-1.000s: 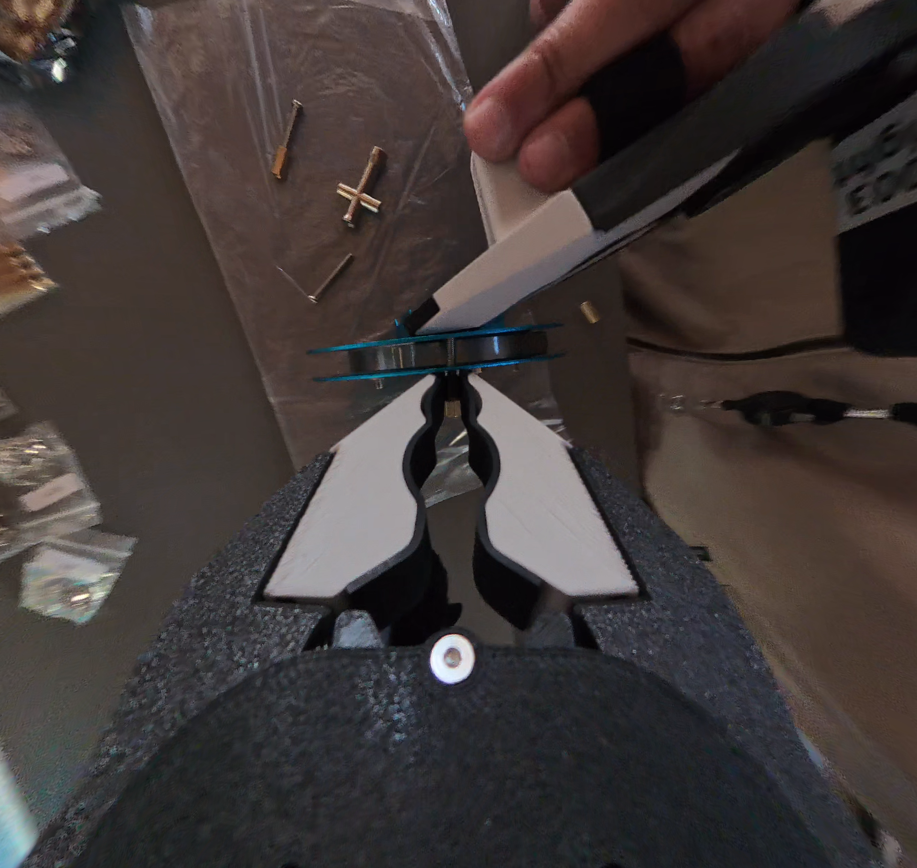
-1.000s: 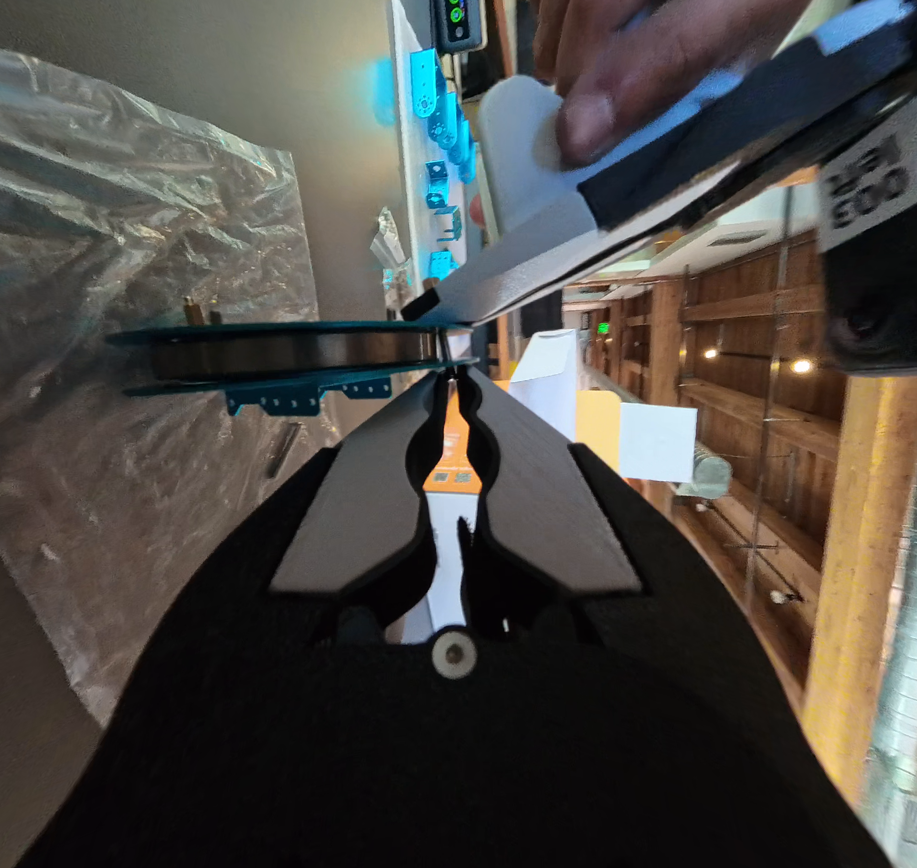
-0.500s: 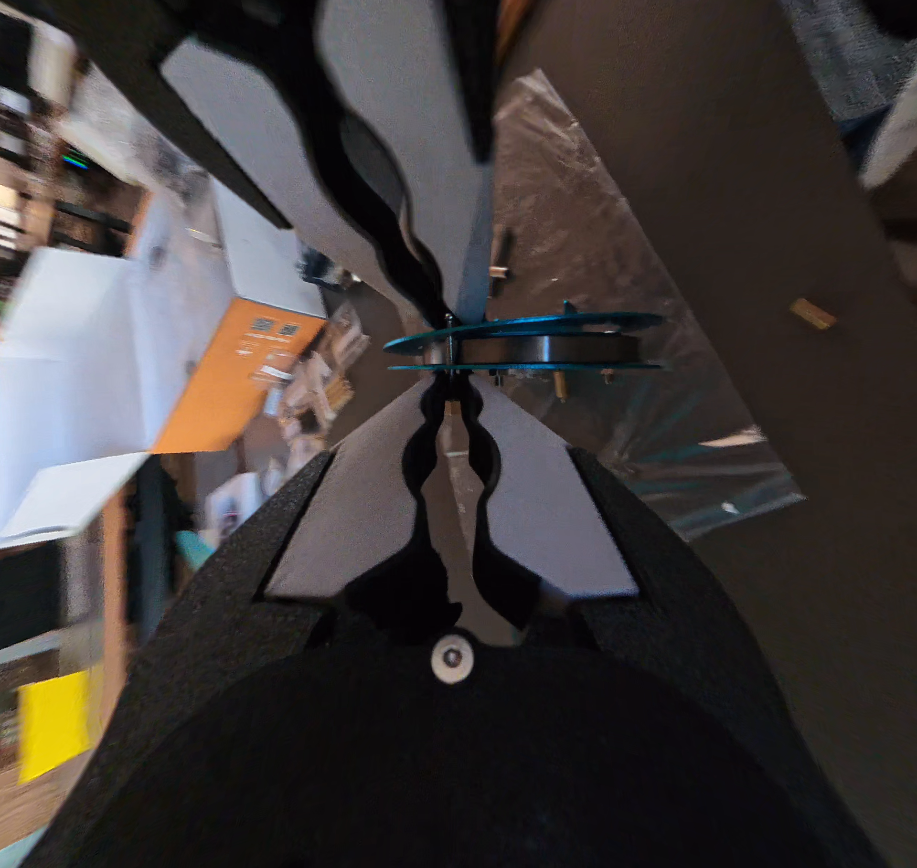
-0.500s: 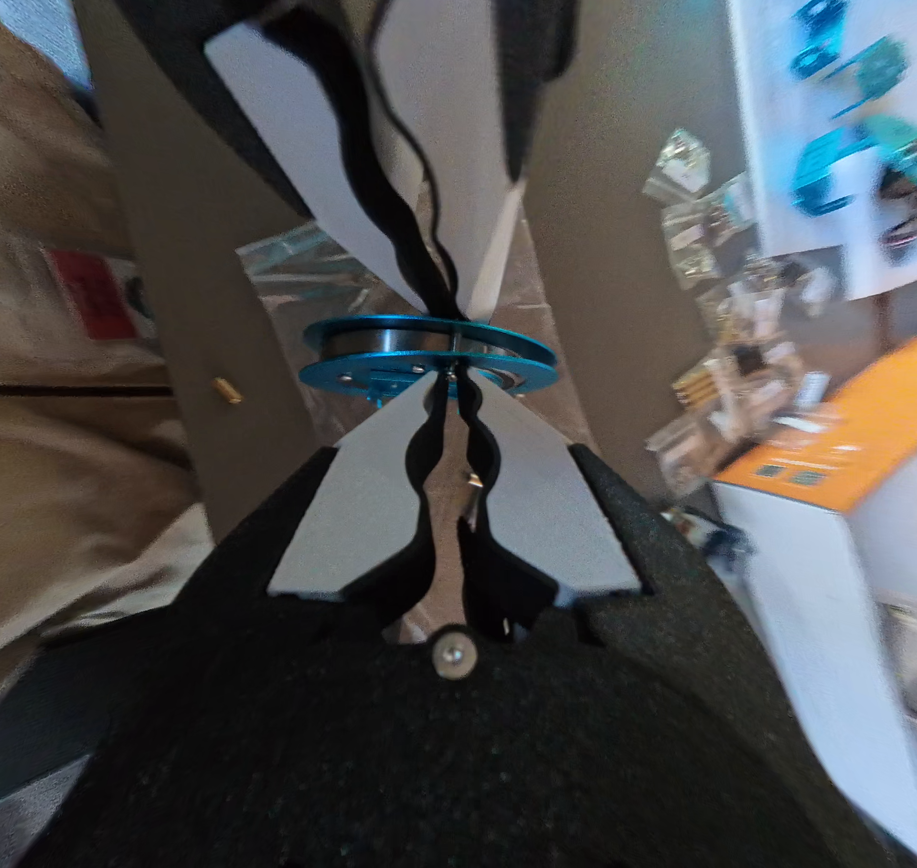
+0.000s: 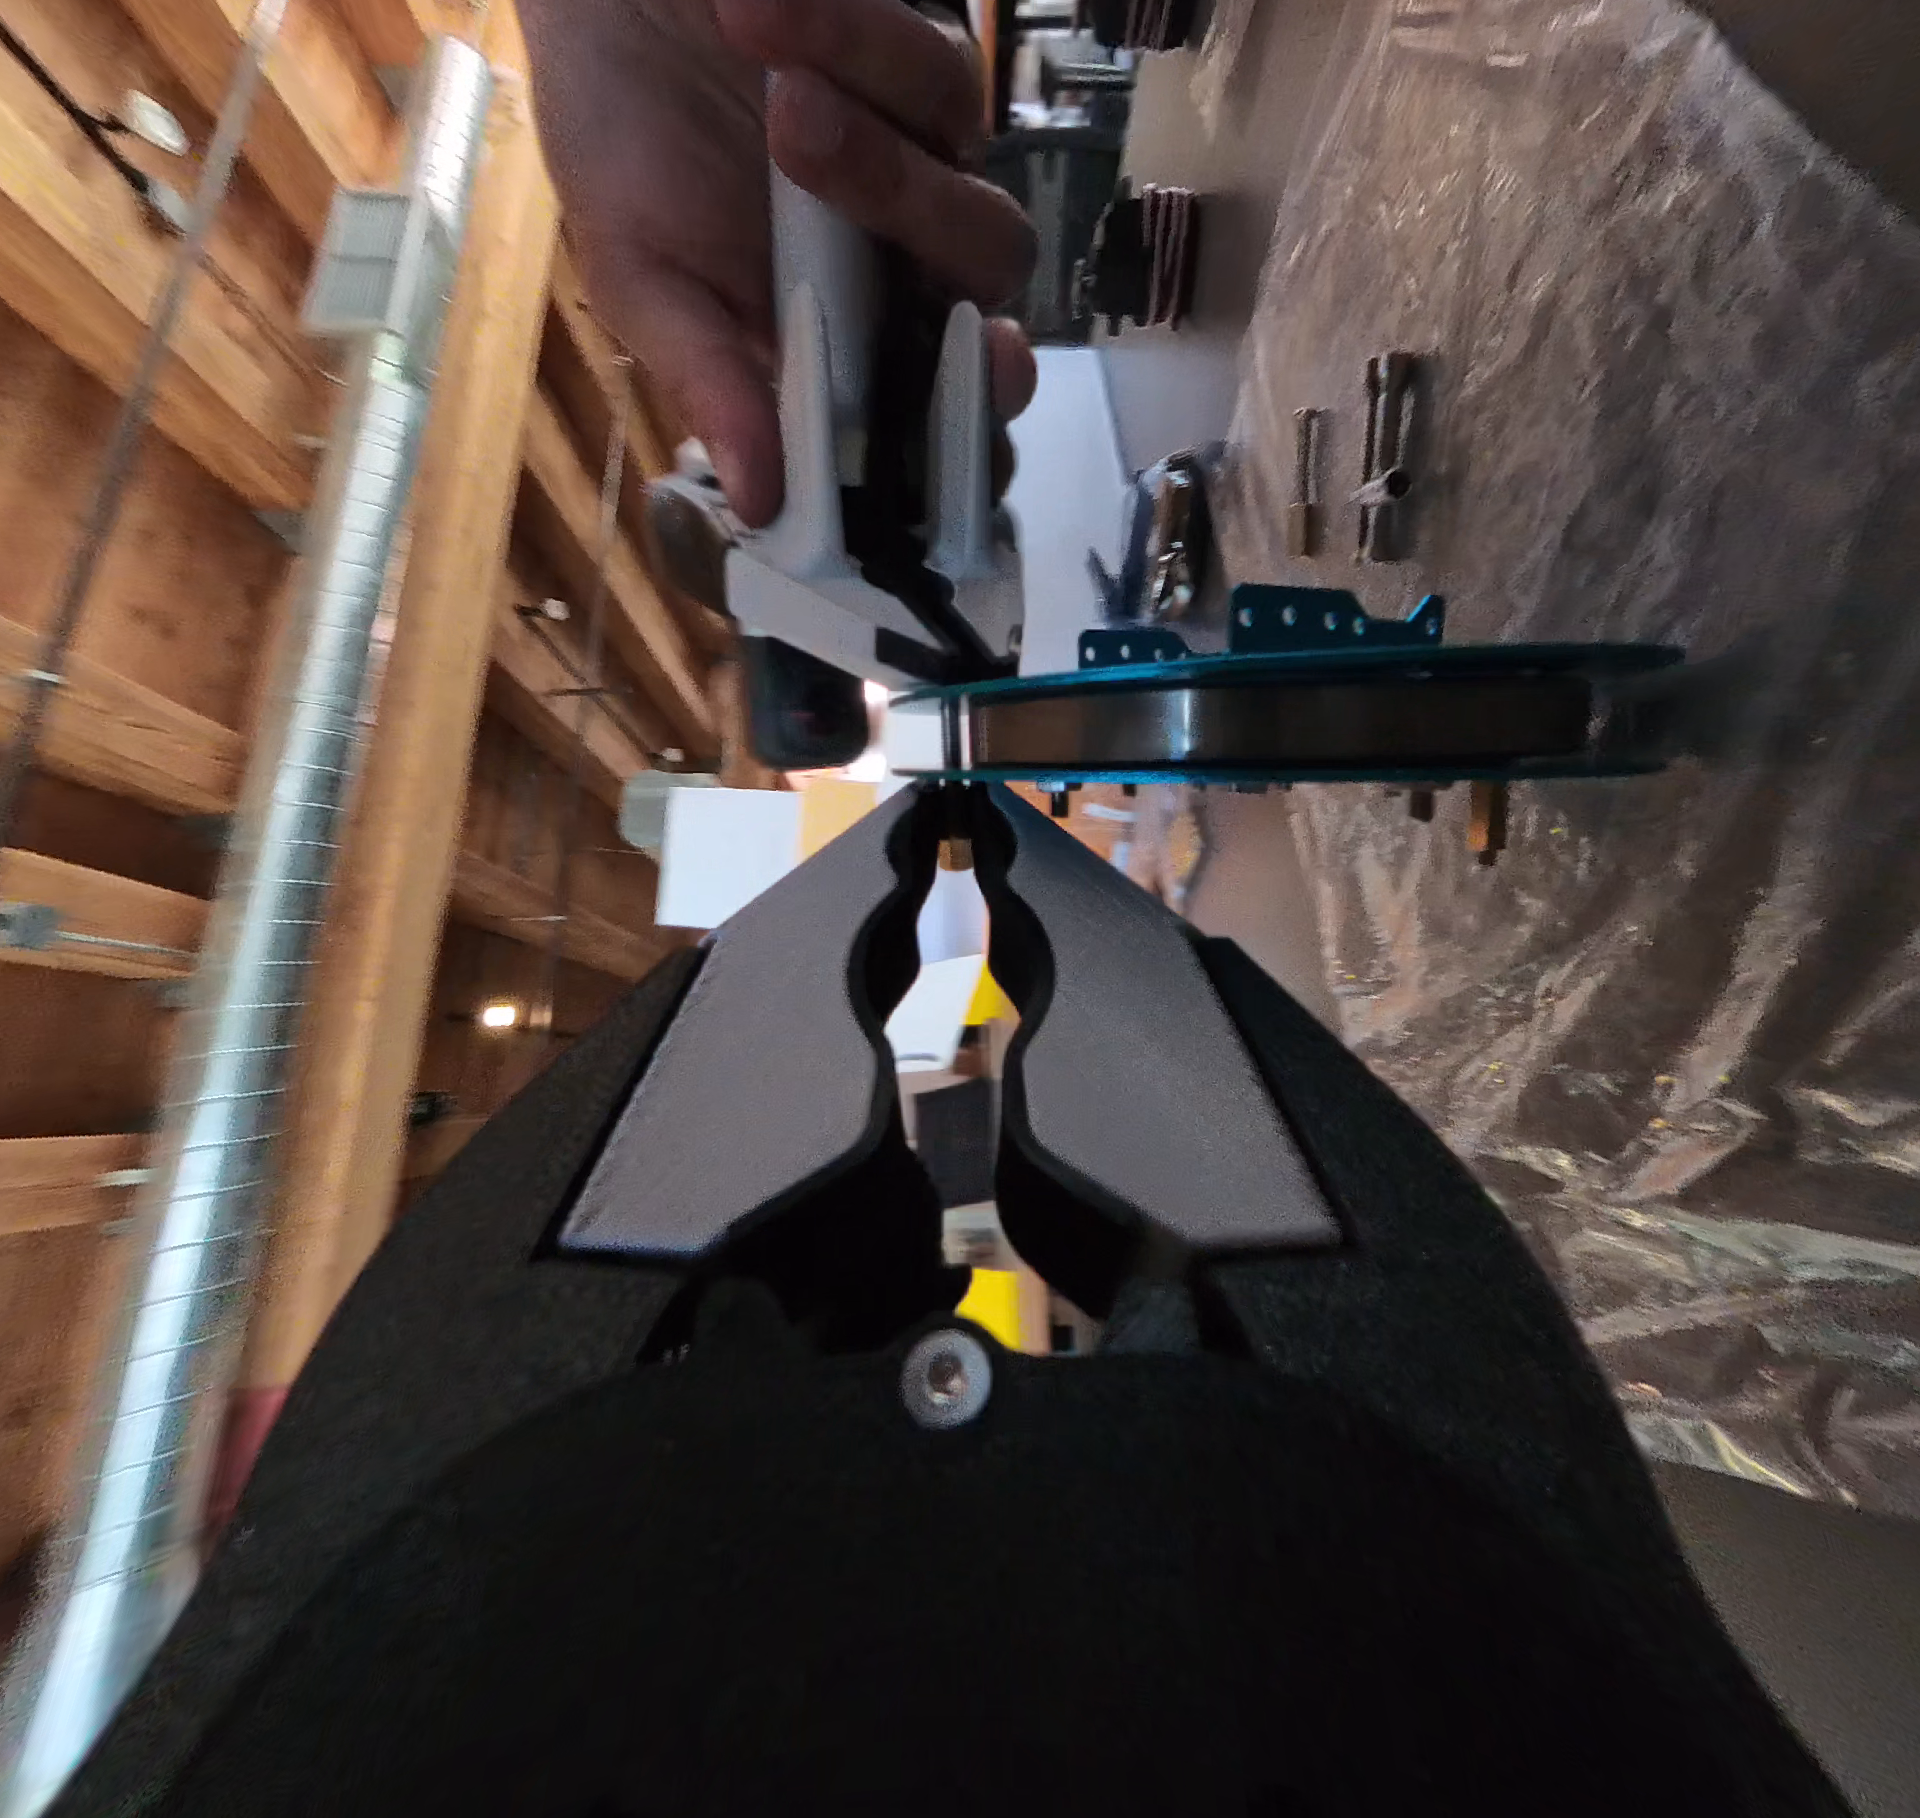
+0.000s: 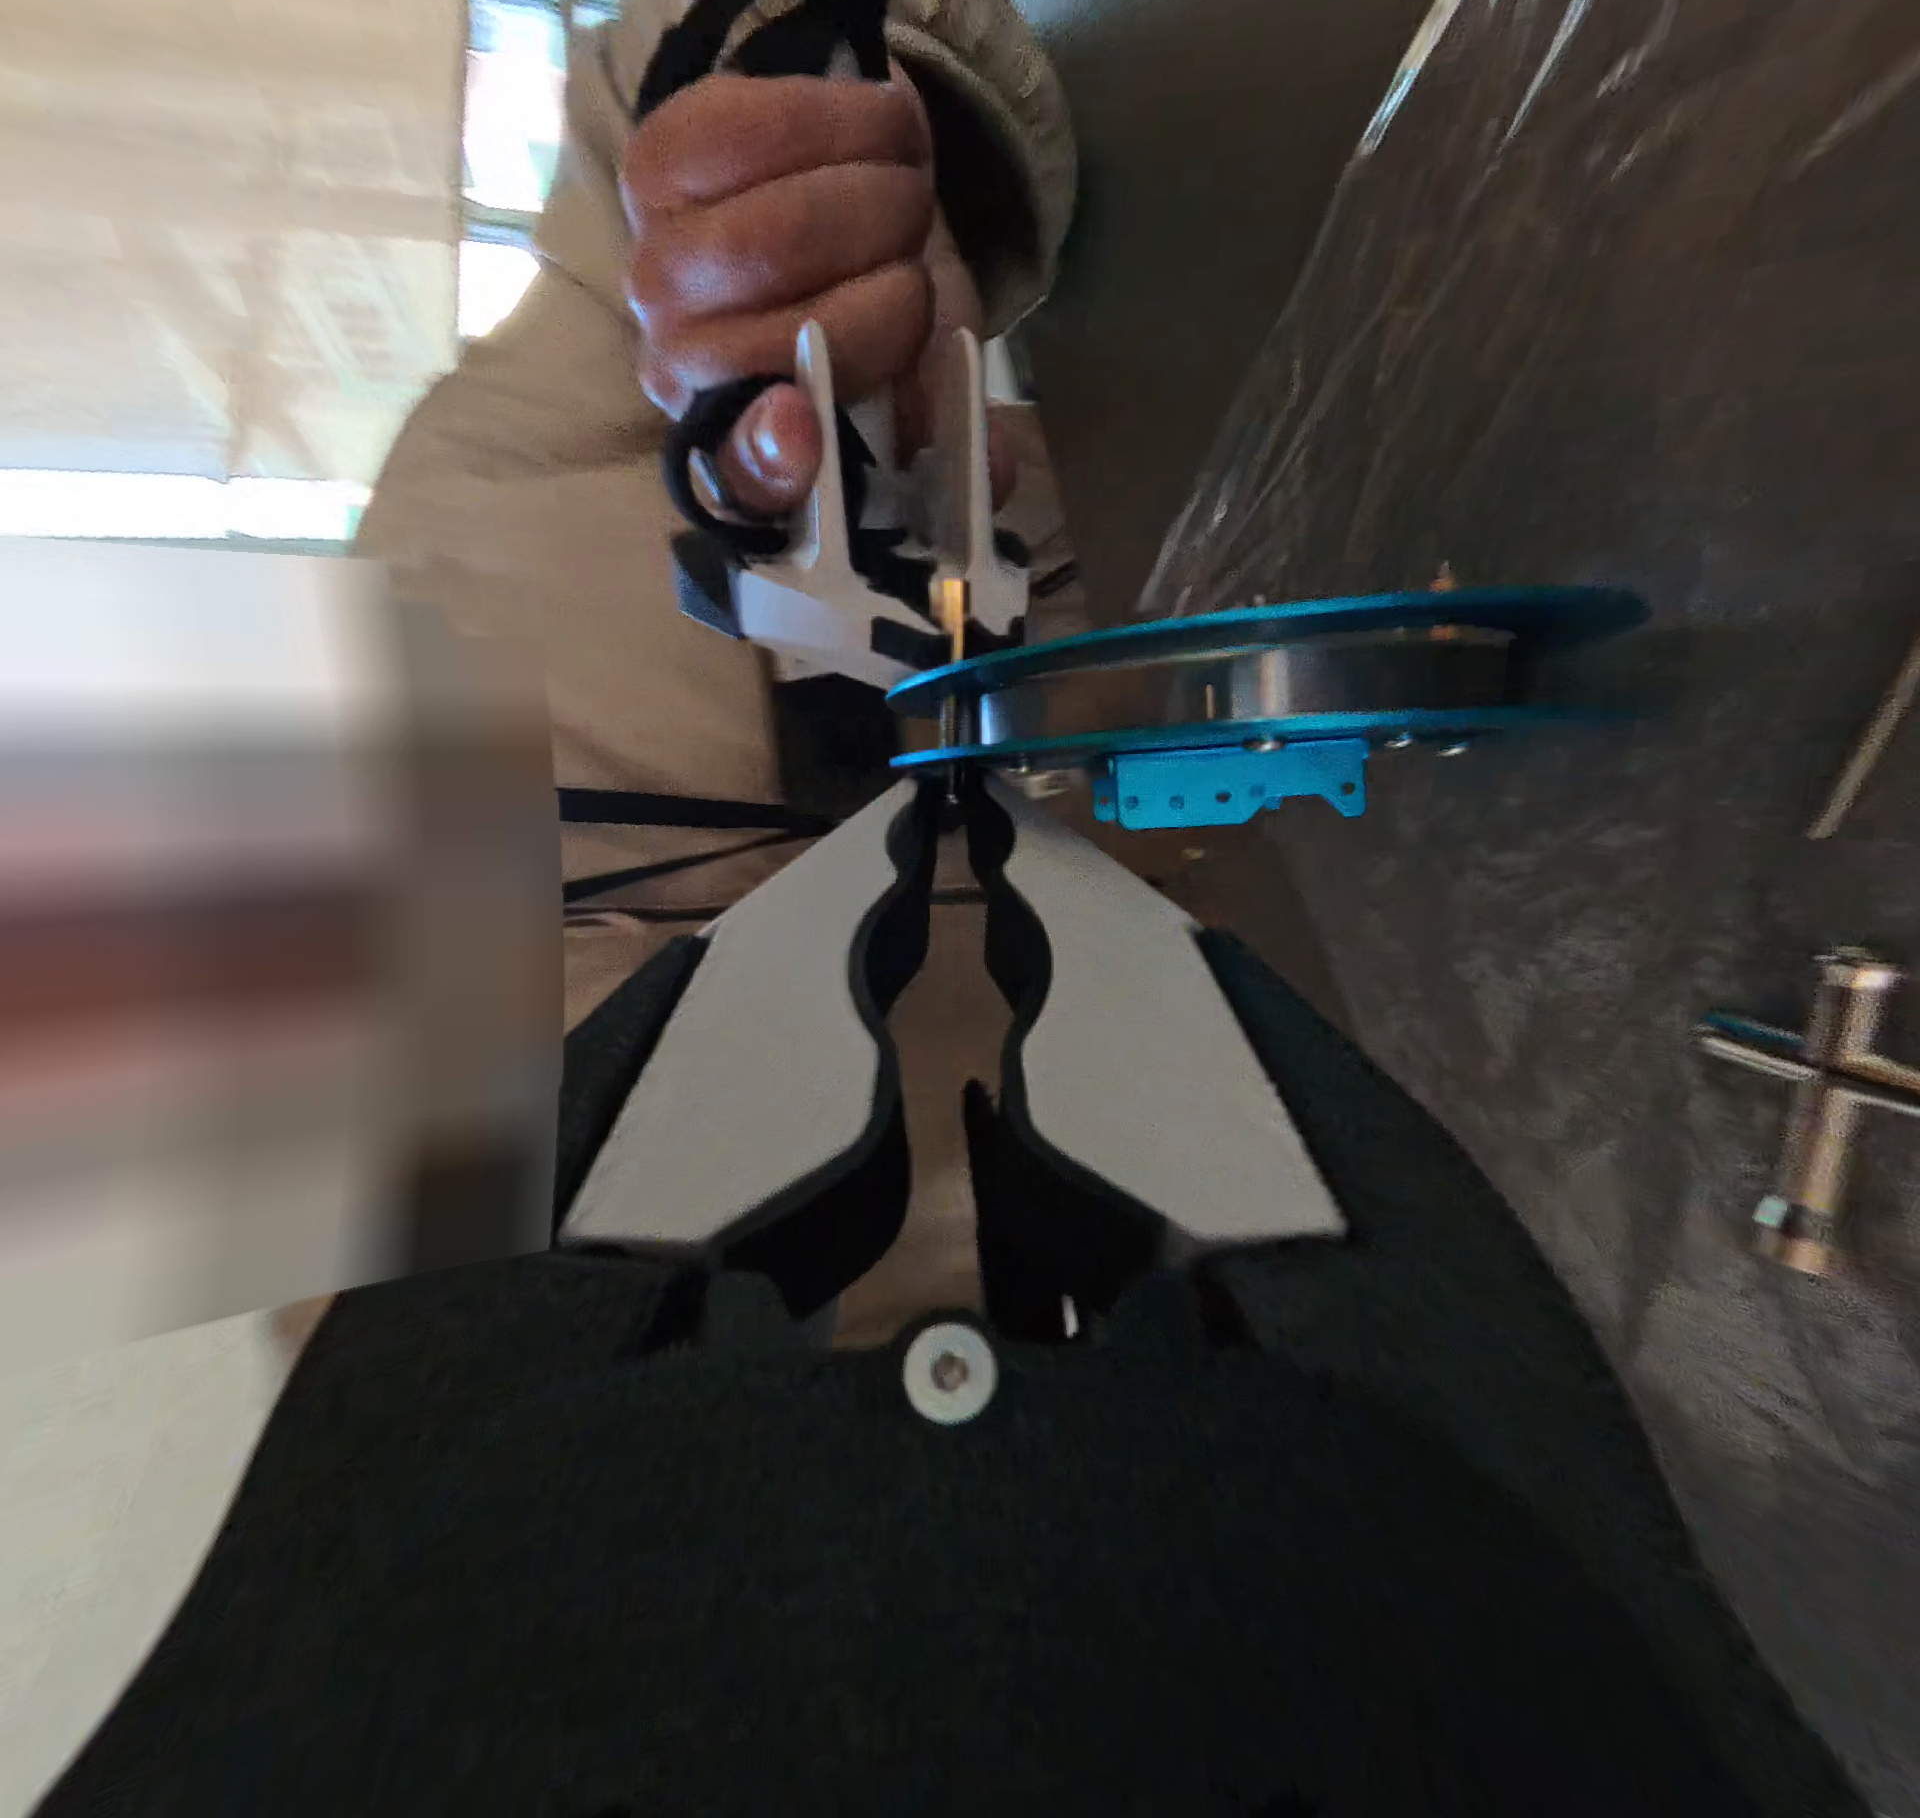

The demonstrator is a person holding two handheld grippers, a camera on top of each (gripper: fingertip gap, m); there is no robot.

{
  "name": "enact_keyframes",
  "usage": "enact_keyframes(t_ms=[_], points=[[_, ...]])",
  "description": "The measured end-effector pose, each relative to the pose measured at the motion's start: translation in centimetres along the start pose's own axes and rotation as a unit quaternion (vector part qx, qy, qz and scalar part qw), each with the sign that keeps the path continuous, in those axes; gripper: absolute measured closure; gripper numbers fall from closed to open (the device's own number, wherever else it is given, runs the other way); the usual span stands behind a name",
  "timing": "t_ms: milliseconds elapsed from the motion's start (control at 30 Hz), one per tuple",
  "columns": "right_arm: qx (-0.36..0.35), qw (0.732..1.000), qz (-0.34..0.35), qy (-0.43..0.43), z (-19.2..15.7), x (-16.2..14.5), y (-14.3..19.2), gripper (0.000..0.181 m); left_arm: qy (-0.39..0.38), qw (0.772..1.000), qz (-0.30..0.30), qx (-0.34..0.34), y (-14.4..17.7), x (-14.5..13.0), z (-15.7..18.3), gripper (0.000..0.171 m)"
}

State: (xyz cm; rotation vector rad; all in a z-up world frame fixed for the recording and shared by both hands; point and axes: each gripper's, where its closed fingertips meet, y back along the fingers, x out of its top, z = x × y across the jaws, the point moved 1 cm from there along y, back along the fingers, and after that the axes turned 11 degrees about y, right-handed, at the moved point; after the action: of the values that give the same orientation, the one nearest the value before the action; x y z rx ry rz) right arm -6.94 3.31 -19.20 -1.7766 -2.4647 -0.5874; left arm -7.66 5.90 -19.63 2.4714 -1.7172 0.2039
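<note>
Two hand-held grippers are meeting at one edge of a blue disc assembly (image 5: 1288,719), which is being held in the air beside a crinkled plastic sheet (image 5: 1621,418) lying on the grey surface (image 6: 1195,210). Nearest, the left hand-held gripper (image 5: 951,812) is pinching a small brass standoff (image 5: 951,849) under the rim, jaws nearly together. From the opposite side, the right hand-held gripper (image 6: 951,792) is clamping what seems to be a thin screw at the same rim, though blur is softening it. Farther off, a cross-shaped wrench (image 6: 1829,1093) is lying on the plastic.
</note>
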Motion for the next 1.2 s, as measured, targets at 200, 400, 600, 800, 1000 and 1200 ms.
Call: enact_keyframes(t_ms=[200, 400, 600, 800, 1000, 1200], points=[[-0.352, 0.871, -0.026, 0.342, 0.7, 0.9, 1.2, 0.168, 0.257, 0.919, -0.065, -0.292, 0.9, -0.2, 0.3, 0.168], [-0.637, 0.491, -0.102, 0.585, -0.4, 0.7, 0.1, 0.164, 0.468, 0.657, -0.149, -0.571, 2.1, -0.5, 0.2, 0.168], [-0.725, 0.275, -0.138, 0.616, -0.1, 0.2, -0.7, 0.167, 0.552, 0.442, -0.196, -0.679, 1.5, -1.3, -0.4, 0.167], [-0.743, 0.247, -0.111, 0.611, 0.3, 0.9, 0.2, 0.174, 0.562, 0.392, -0.184, -0.705, 1.0, -1.2, -0.4, 0.167], [-0.756, 0.218, -0.112, 0.607, 0.3, 1.7, 0.7, 0.167, 0.548, 0.379, -0.18, -0.724, 1.5, -0.5, -0.2, 0.167], [-0.785, 0.181, -0.104, 0.584, 0.4, 1.5, 1.5, 0.168, 0.593, 0.342, -0.183, -0.705, 0.7, -0.4, -0.3, 0.167]])
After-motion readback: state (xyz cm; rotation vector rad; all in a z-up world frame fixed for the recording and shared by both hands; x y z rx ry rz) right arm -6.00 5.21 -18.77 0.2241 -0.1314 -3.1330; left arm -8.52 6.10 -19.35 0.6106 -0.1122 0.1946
